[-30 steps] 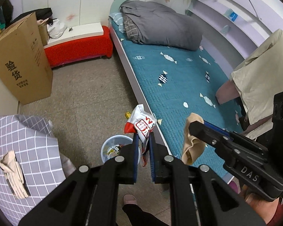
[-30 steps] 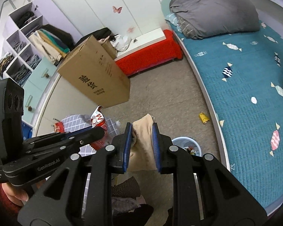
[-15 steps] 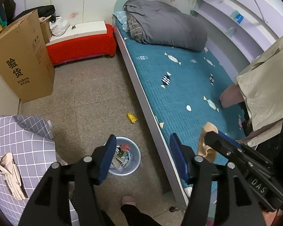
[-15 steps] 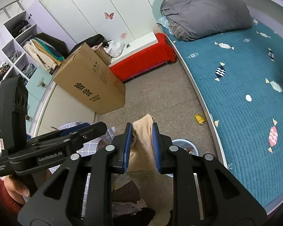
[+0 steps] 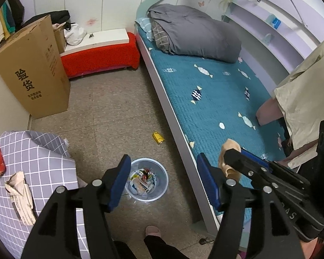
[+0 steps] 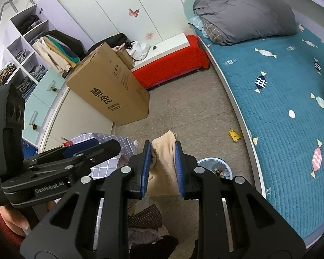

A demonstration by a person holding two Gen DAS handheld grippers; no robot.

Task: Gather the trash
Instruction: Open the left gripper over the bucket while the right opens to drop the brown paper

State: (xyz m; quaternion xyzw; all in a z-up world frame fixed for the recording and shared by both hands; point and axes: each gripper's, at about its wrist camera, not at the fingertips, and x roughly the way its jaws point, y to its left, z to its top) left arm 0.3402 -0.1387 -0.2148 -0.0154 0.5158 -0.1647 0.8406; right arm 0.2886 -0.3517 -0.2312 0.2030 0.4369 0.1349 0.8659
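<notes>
- The left gripper hangs directly above the trash bin, jaws just opened and empty.
- The right gripper clamps a beige crumpled tissue, just bedward of the bin.
- A yellow wrapper lies on the floor beyond the bin, long axis slanting toward the bed; the left gripper is nearer.

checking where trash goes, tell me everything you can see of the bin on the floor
The bin is a small round pail of clear, bluish plastic, upright and uncovered on the speckled floor beside the bed frame. Crumpled wrappers and paper scraps fill its bottom. It sits below the open left gripper; nothing grips it. The right wrist view shows only its rim.
</notes>
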